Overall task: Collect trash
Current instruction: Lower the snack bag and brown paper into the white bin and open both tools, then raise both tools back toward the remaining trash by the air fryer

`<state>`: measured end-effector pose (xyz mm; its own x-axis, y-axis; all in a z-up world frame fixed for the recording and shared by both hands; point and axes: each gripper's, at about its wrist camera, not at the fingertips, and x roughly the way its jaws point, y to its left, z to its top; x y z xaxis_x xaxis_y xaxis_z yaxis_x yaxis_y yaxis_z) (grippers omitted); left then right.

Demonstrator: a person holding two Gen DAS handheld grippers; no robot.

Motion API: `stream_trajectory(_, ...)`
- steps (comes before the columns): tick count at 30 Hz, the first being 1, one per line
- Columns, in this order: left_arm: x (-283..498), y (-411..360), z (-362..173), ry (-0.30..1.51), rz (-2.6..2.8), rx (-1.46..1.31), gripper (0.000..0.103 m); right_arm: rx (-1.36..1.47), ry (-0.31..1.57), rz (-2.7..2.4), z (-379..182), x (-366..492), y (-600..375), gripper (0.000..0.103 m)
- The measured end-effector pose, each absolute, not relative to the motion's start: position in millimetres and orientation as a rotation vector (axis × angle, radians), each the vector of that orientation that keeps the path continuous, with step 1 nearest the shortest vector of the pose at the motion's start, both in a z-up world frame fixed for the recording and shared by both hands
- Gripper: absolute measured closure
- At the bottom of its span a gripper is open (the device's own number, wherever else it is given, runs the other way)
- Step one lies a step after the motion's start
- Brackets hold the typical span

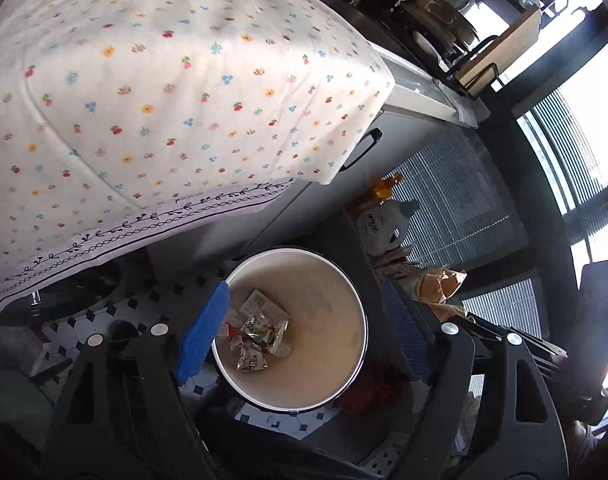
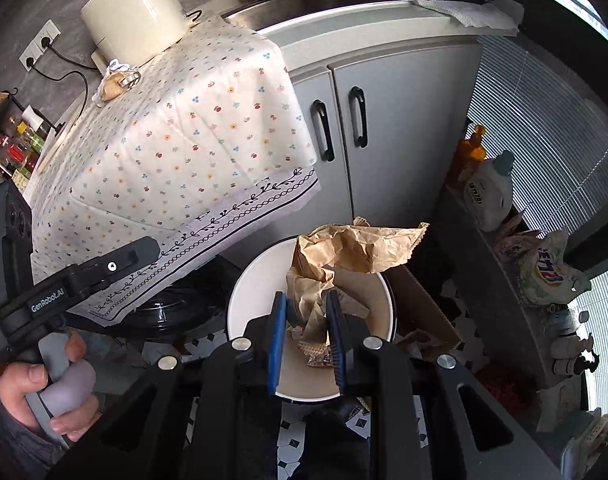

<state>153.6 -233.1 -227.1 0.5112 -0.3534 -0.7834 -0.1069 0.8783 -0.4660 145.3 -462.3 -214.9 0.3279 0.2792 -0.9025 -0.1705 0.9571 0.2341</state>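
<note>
Right tongs (image 2: 307,332) clamp crumpled brown paper bag (image 2: 356,252) over bin (image 1: 344,364); left tongs (image 1: 304,332) wide, empty.

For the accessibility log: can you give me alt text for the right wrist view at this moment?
The right tool is shut on a crumpled brown paper bag, holding it above a round white trash bin that already has wrappers at the bottom. Behind it, a floral tablecloth drapes over a counter, beside grey cabinet doors.
</note>
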Motion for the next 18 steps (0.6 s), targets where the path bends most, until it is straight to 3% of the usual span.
stream_trajectory(10,133,-181,-186,0.955,-0.018,-0.448,0.02,0.055,1.298,0.355,-248,155,-420,0.077)
stream_trajectory(11,131,-176,-181,0.942,-0.006,-0.446,0.019,0.035,1.305,0.348,-252,156,-416,0.063)
stream_trajectory(14,126,-165,-167,0.905,0.016,-0.448,0.014,0.023,1.297,0.329,-251,159,-412,0.035)
stream_trajectory(18,123,-151,-152,0.869,0.035,-0.425,0.009,0.031,1.295,0.313,-245,169,-406,0.029)
